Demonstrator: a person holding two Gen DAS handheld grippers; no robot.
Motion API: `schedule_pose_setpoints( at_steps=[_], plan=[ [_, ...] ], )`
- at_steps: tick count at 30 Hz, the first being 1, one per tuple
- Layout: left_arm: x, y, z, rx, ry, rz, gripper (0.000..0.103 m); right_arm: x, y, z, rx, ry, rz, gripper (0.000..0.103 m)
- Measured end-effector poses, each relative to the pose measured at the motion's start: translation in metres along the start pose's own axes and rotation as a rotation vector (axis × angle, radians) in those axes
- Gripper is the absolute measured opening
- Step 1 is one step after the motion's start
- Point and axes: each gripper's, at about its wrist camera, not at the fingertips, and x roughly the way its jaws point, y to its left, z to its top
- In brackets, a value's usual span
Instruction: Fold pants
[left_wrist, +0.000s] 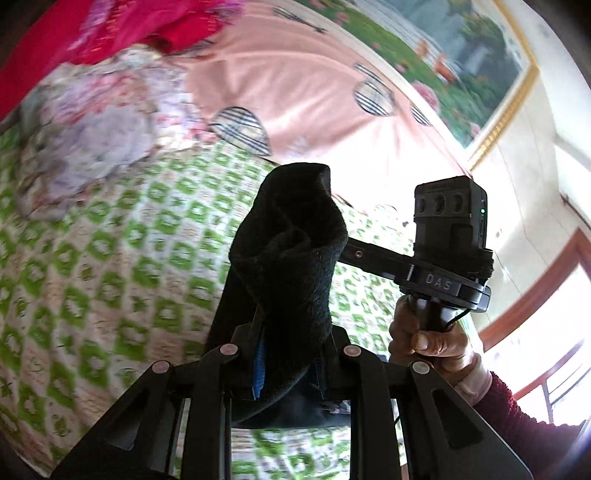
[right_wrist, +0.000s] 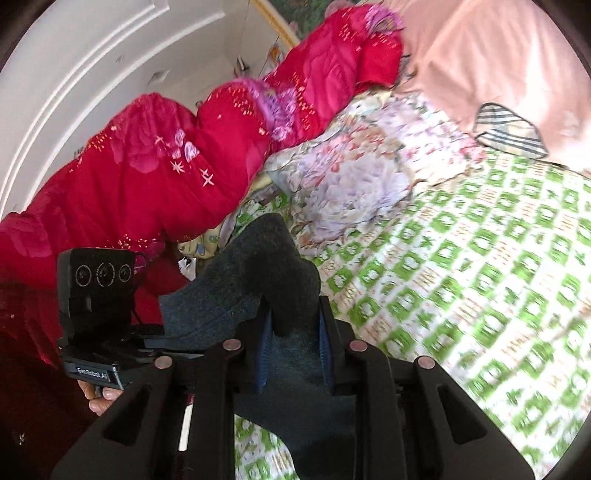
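Both grippers clamp the dark pants (left_wrist: 291, 258) with narrow jaws: the left gripper (left_wrist: 291, 354) and the right gripper (right_wrist: 295, 350) each pinch a bunch of fabric, held above the bed (right_wrist: 480, 295), probably to spread the pants for folding.

Green-checked bedspread (right_wrist: 480, 277) (sunlit) beneath framed painting (left_wrist: 461, 66).

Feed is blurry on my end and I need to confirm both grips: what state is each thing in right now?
Left tongs: shut on the pants.
Right tongs: shut on the pants.
Pants: dark, bunched between both tongs, raised above the bedsheet.
Bedsheet: green-patterned, spread flat.
Red quilt: heaped along the bed's edge.
Floral cloth: crumpled beside the red quilt.
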Motion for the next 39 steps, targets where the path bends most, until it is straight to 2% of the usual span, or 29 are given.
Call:
schedule_pose_setpoints(
  at_steps=[8, 16, 23, 31, 39],
  plan=[
    [0.032, -0.060, -0.019, 0.114, 0.084, -0.052, 0.021, -0.067, -0.023, -0.050, 0.107, -0.130, -0.023, 0.023],
    [0.078, -0.116, -0.054, 0.249, 0.184, -0.068, 0.021, -0.119, -0.052, -0.110, 0.232, -0.231, -0.076, 0.023],
    [0.119, -0.143, -0.086, 0.347, 0.254, -0.030, 0.021, -0.135, -0.075, -0.146, 0.318, -0.256, -0.114, 0.023],
    [0.142, -0.153, -0.105, 0.406, 0.292, -0.012, 0.021, -0.142, -0.089, -0.172, 0.387, -0.276, -0.139, 0.022],
    [0.157, -0.160, -0.122, 0.452, 0.343, -0.051, 0.025, -0.154, -0.086, -0.190, 0.404, -0.257, -0.246, 0.022]
  ],
)
